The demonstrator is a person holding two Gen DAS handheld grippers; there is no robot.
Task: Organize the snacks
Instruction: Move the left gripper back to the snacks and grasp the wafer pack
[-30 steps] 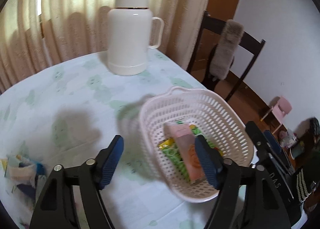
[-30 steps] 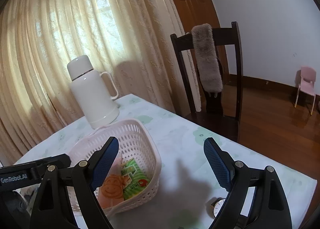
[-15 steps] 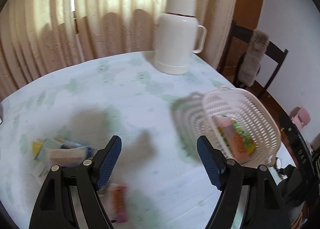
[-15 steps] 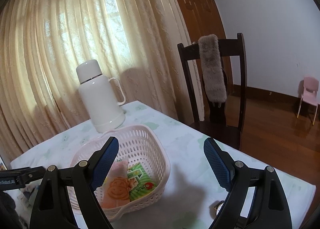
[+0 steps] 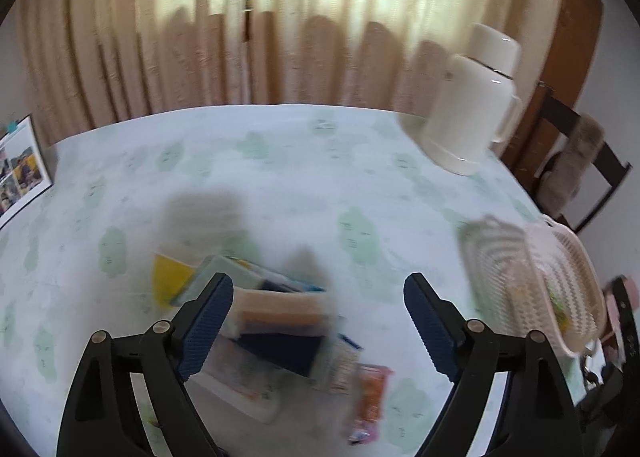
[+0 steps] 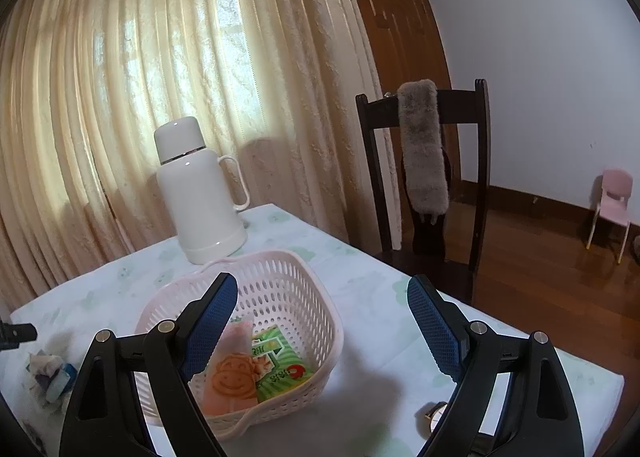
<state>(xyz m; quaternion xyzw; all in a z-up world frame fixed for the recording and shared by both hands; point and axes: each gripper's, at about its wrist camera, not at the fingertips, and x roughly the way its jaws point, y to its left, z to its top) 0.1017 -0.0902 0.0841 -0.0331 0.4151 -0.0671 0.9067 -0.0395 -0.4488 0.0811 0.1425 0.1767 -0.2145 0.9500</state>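
**Left gripper over the snack pile, basket part filled**

We see the left gripper (image 5: 318, 317) angled down at a loose pile of snacks (image 5: 276, 317) on the table (image 5: 280, 177). Its jaws are opening, and nothing is pressed between the blue pads; the pile lies below and beyond them, on the cloth. The picture is blurred, so we can make out only a yellow packet (image 5: 170, 277) at the pile's far left edge, an orange-banded pack in the middle, a dark blue one under it, and an orange packet (image 5: 370, 397) off to the near right side. How many snacks there are we cannot tell.

The right gripper (image 6: 322, 321) stands wide, with nothing between its pads. It hangs above the near rim of the basket (image 6: 296, 281), which sits on the table in front of the flask (image 6: 200, 193). Inside the basket lie a pink pack (image 6: 230, 377) with an orange smiling face and a green packet (image 6: 280, 365), touching each other. A watch (image 6: 434, 415) rests on the cloth near the right gripper's right finger. In the left view the basket is far to the right, well apart from the pile.
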